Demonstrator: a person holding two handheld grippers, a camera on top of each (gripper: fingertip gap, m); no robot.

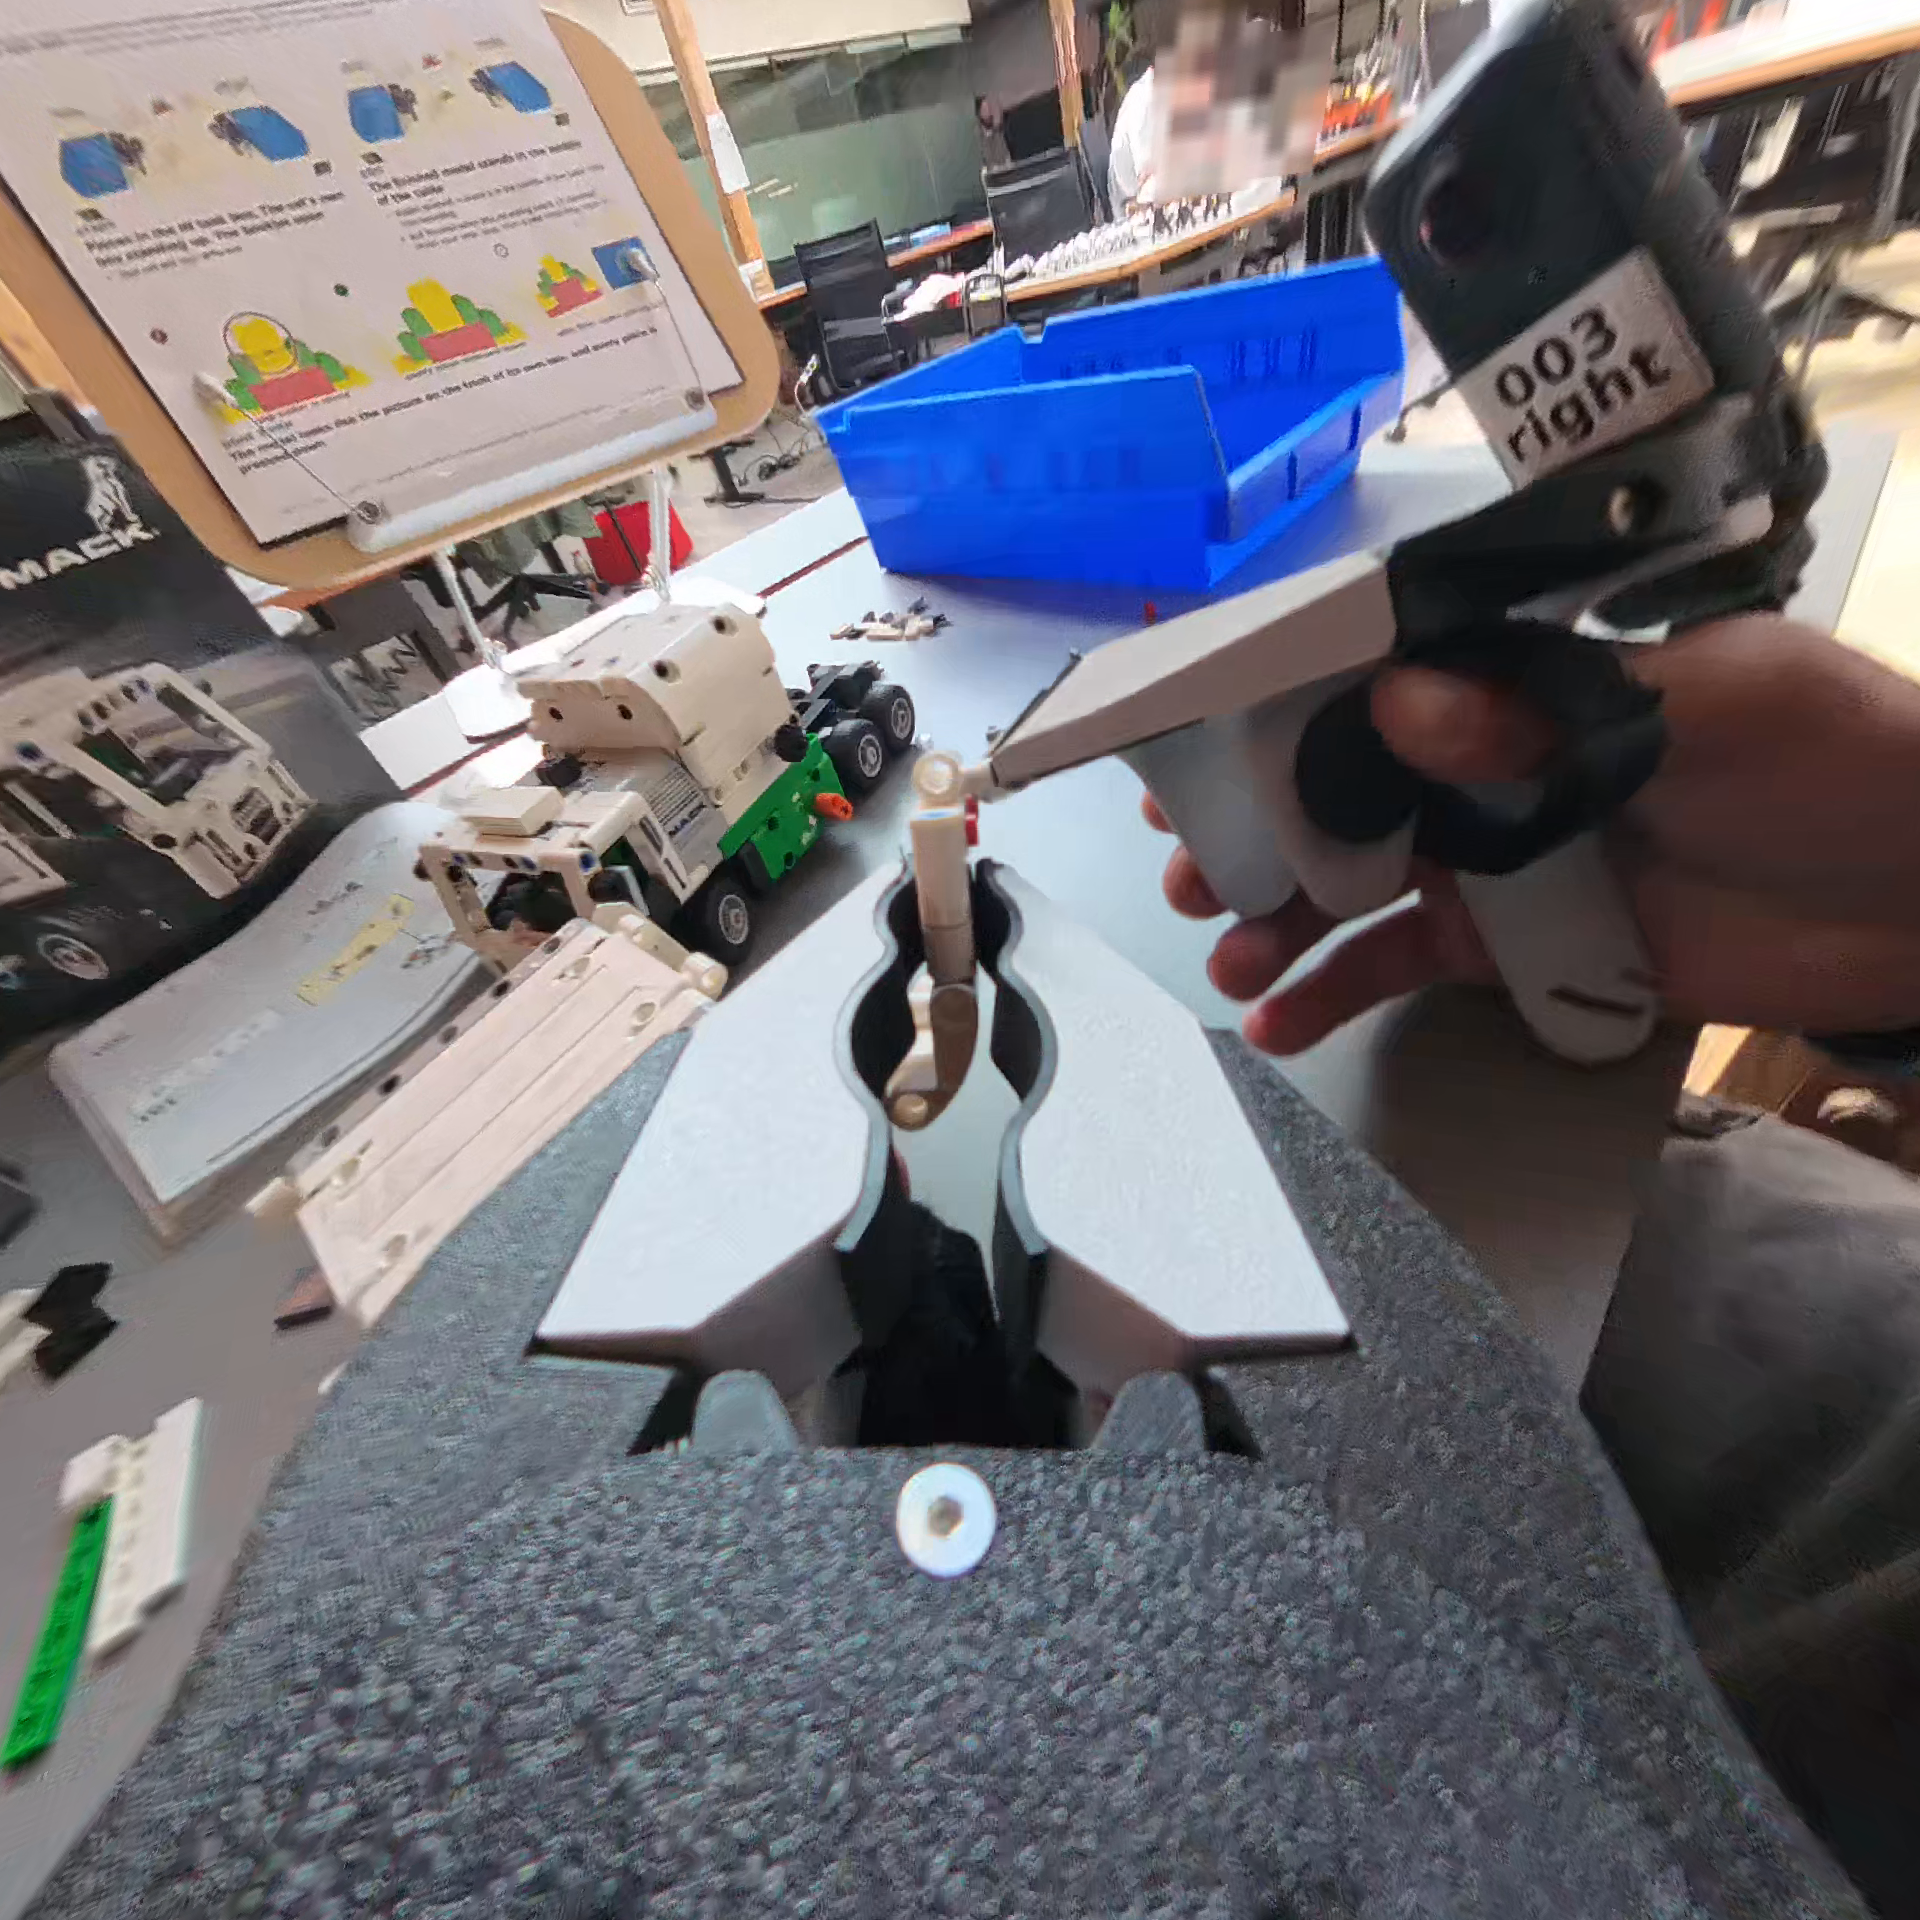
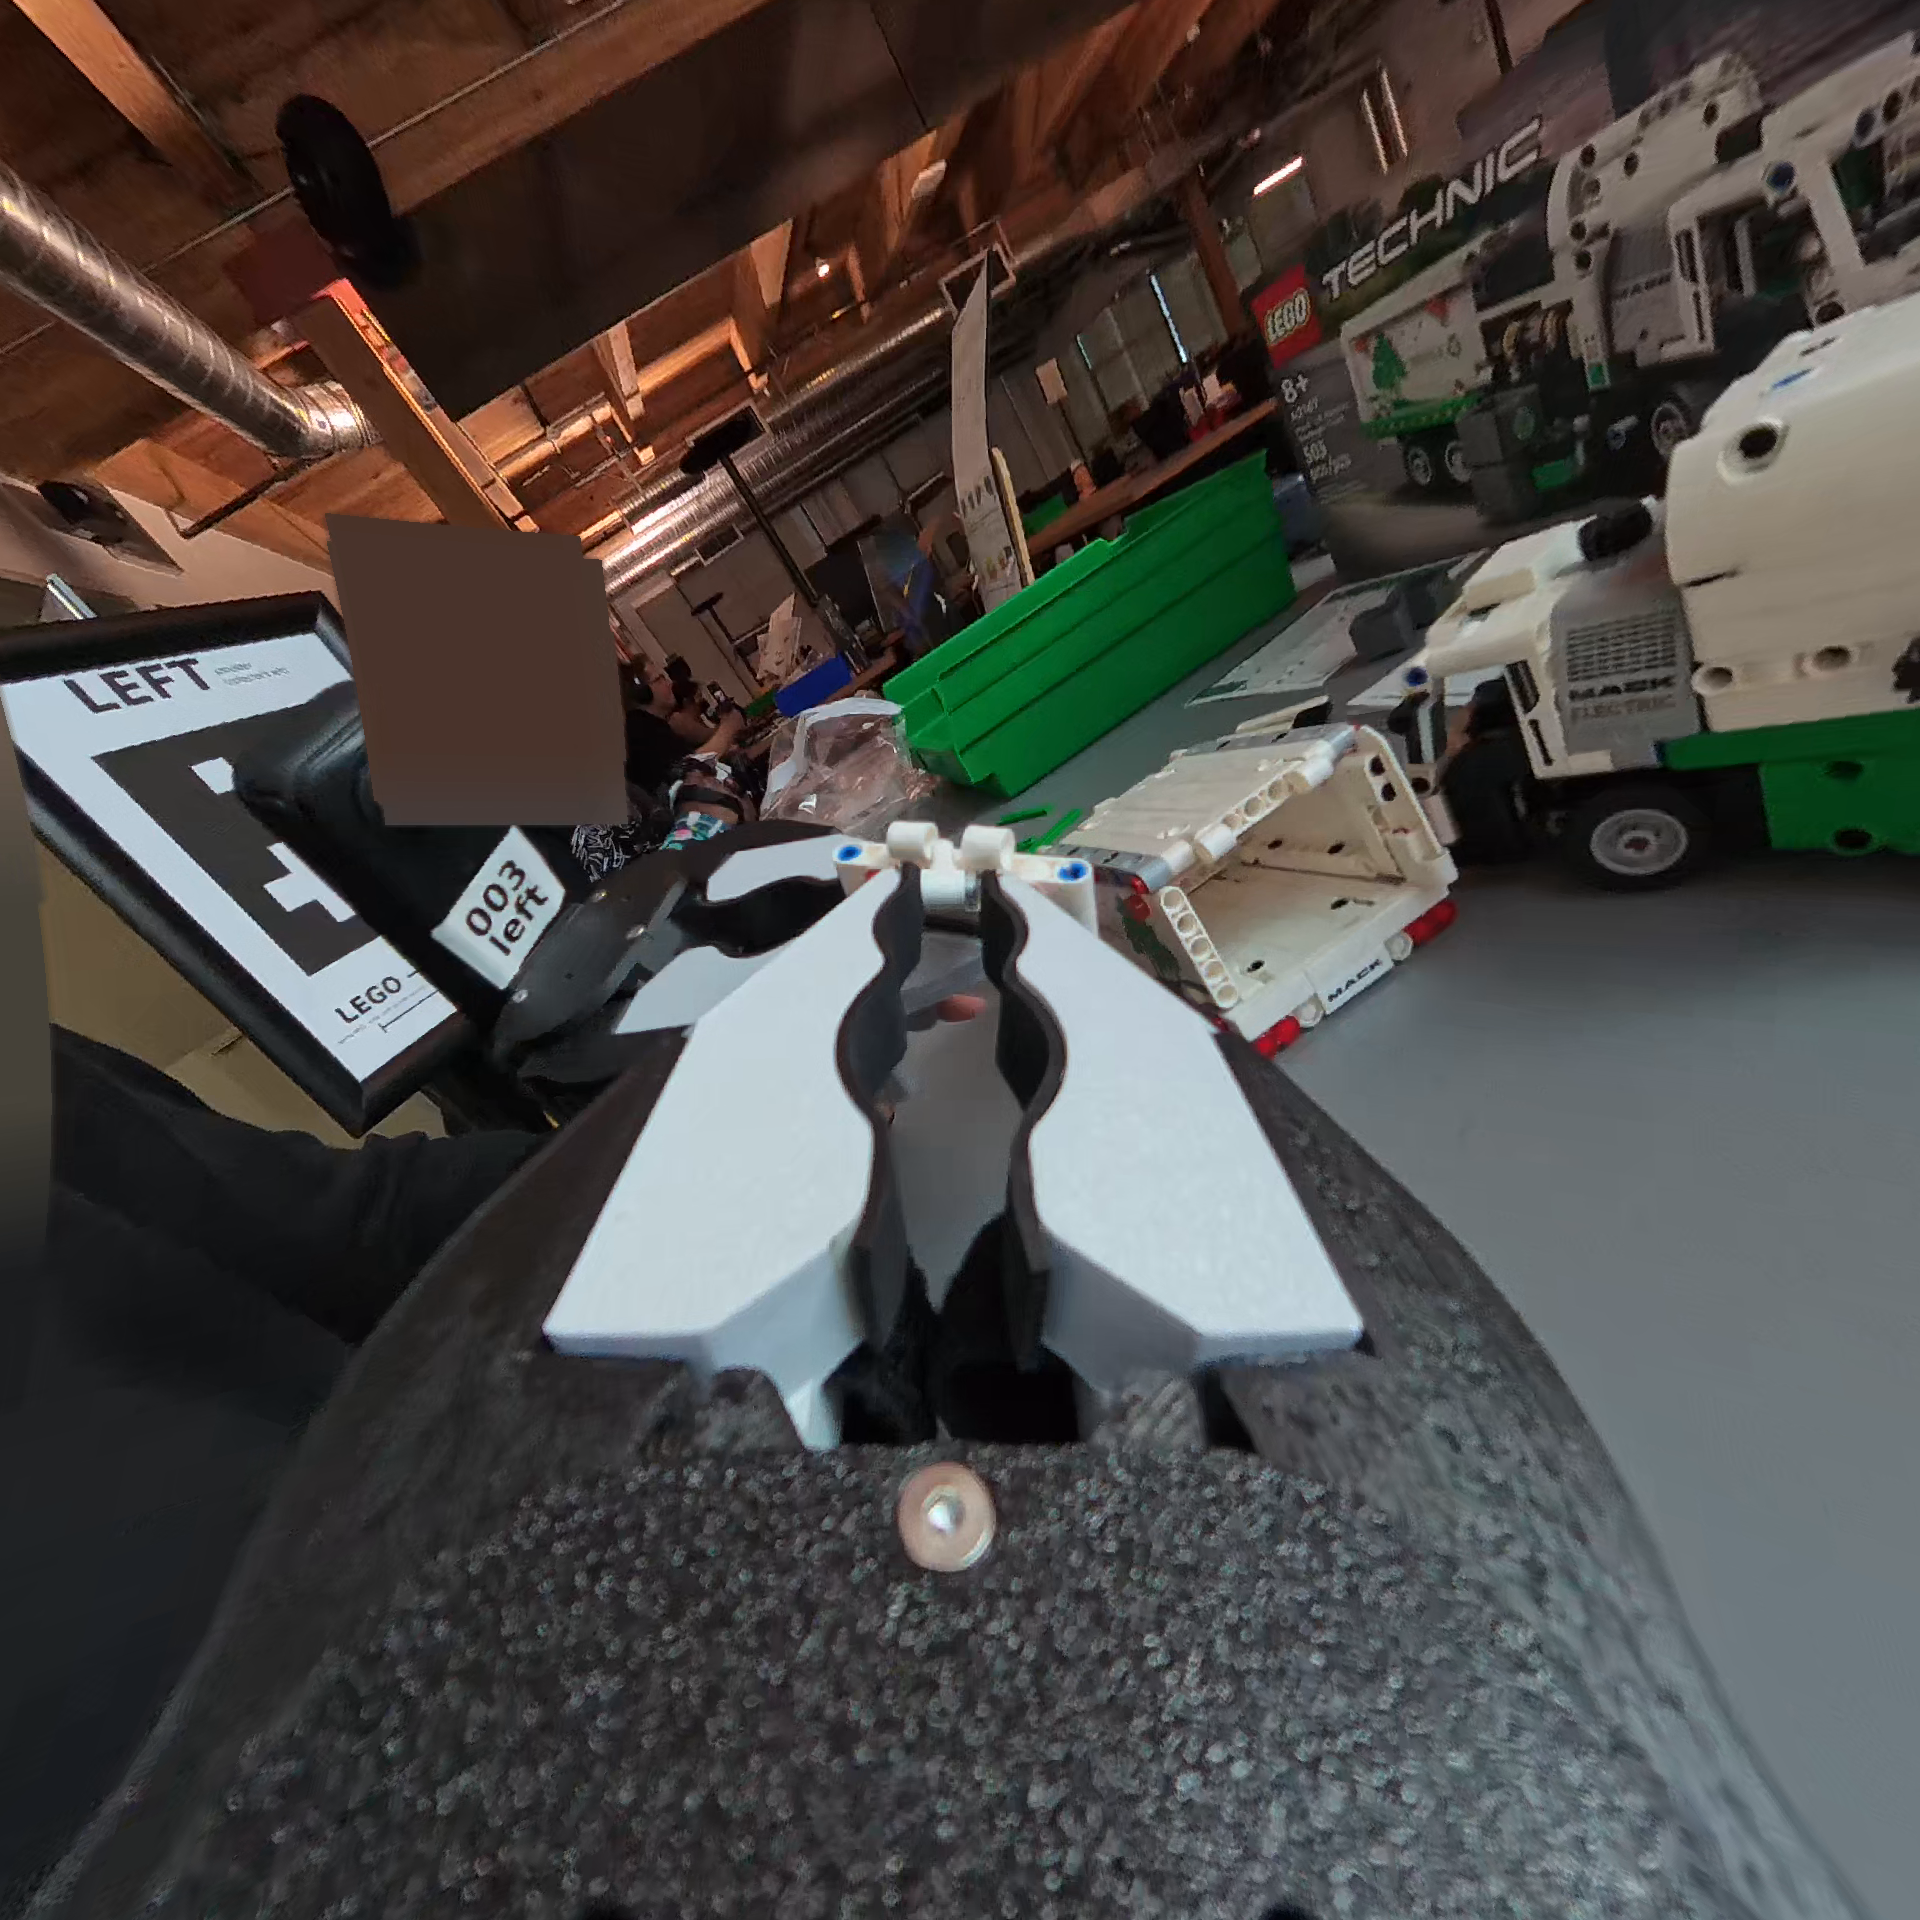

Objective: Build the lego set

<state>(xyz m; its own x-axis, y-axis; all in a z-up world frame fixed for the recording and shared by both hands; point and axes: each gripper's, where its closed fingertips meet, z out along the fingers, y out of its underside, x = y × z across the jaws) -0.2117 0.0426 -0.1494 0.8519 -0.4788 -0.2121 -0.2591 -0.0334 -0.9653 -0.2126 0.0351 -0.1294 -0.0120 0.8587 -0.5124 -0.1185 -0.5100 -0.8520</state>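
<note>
My left gripper (image 1: 940, 883) is shut on a slim white Lego cylinder piece (image 1: 940, 868) and holds it upright above the table, its tan lower joint (image 1: 940, 1049) between the fingers. My right gripper (image 1: 985, 777) comes in from the right, and its tips meet the piece's top ring beside a small red pin (image 1: 971, 826). In the right wrist view my right gripper (image 2: 948, 883) is shut on that small white end (image 2: 948, 891), with the left gripper (image 2: 727, 899) to its left. The white and green truck (image 1: 717, 790) stands behind.
A white container body (image 2: 1278, 894) lies on its side by the truck (image 2: 1662, 707). A booklet (image 1: 239, 1049), white panel (image 1: 488, 1091), green plate (image 1: 57, 1631) and white brick (image 1: 140, 1507) lie left. A blue bin (image 1: 1122, 447), green bin (image 2: 1091, 644), set box (image 2: 1558, 270) and instruction stand (image 1: 343, 239) stand around.
</note>
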